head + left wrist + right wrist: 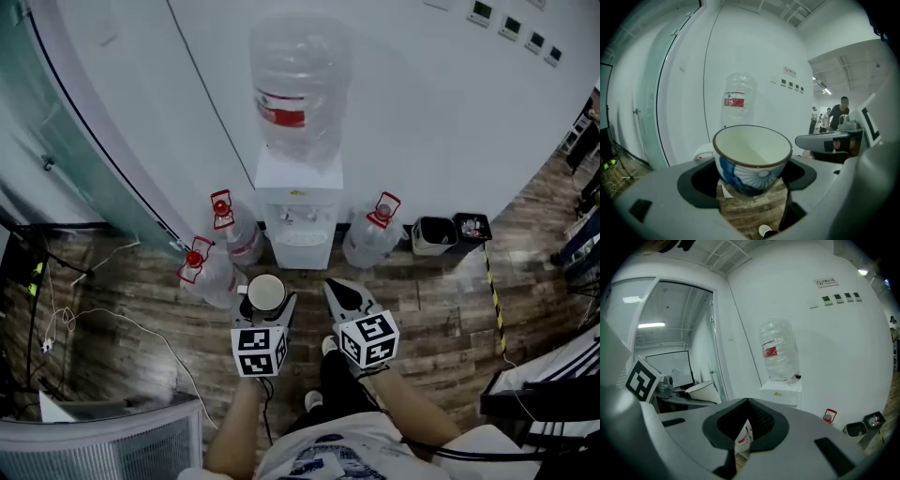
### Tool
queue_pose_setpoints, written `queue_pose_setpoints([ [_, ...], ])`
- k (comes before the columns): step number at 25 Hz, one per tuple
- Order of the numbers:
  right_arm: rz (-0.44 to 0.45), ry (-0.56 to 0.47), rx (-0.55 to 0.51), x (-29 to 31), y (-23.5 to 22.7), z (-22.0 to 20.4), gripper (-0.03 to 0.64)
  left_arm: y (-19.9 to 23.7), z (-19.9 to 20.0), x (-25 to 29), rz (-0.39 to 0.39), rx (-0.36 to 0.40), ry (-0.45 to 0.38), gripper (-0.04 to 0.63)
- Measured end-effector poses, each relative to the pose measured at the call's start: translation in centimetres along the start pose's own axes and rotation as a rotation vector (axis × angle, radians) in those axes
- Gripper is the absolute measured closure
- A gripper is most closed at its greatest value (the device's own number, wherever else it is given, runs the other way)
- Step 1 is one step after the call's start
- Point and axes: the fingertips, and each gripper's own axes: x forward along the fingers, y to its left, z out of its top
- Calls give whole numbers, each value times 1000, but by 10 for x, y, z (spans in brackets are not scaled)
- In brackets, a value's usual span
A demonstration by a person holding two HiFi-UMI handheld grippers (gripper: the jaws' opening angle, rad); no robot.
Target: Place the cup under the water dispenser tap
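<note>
- Head view: one water dispenser (298, 214) stands on the wood floor (441, 309) against the white wall, with one big bottle (298, 89) upside down on top.
- Three spare bottles with red caps stand at the floor's wall edge. Two (217, 258) are just left of the dispenser and one (373, 236) is just right of it.
- Two bins (450, 232) sit side by side further right. The darker one holds some rubbish and the lighter one looks empty.
- A striped tape (495, 302) runs along the floor from the bins, and loose cables (112, 323) lie at the left by the glass wall (66, 141).
- The left gripper (266, 302) pinches one cup (266, 291), upright and in front of the dispenser but well apart from it. One of the left bottles is just beside it.
- The right gripper (339, 292) is near it, with its jaws pressed together.
- Left gripper view: the jaws clamp the cup (752, 157) from both sides.
- It is white inside with a blue pattern outside, and it holds nothing.
- The big bottle (737, 101) shows beyond it. The right gripper (825, 139) is alongside, and a few people (834, 115) stand far off.
- Right gripper view: the right gripper (746, 423) has its jaws meeting at the tips, with nothing held between them.
- The dispenser (782, 392) and its bottle (778, 350) are ahead, and the cup (701, 390) is at the left.
- Two bins (862, 425) are low right, and four small wall panels (841, 297) are high up.
</note>
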Motion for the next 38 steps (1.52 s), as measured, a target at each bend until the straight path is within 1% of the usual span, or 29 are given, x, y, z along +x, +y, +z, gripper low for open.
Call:
queue_pose_setpoints([
  [7, 11, 33, 14, 60, -40, -10, 597, 23, -2, 69, 7, -11, 25, 167],
  [11, 17, 40, 16, 100, -66, -27, 597, 35, -13, 112, -1, -7, 34, 167],
  [15, 17, 38, 26, 148, -98, -59, 595, 51, -40, 168, -2, -11, 36, 167],
  [23, 7, 37, 39, 226, -155, -139, 597, 85, -109, 263, 15, -15, 47, 167],
  [30, 4, 40, 43, 266, -190, -196, 597, 107, -161, 327, 21, -41, 57, 167],
  [35, 3, 43, 54, 286, -205, -222, 597, 117, -183, 363, 23, -16, 75, 167],
  [38, 2, 49, 55, 295, -214, -234, 597, 124, -194, 384, 26, -16, 80, 167],
])
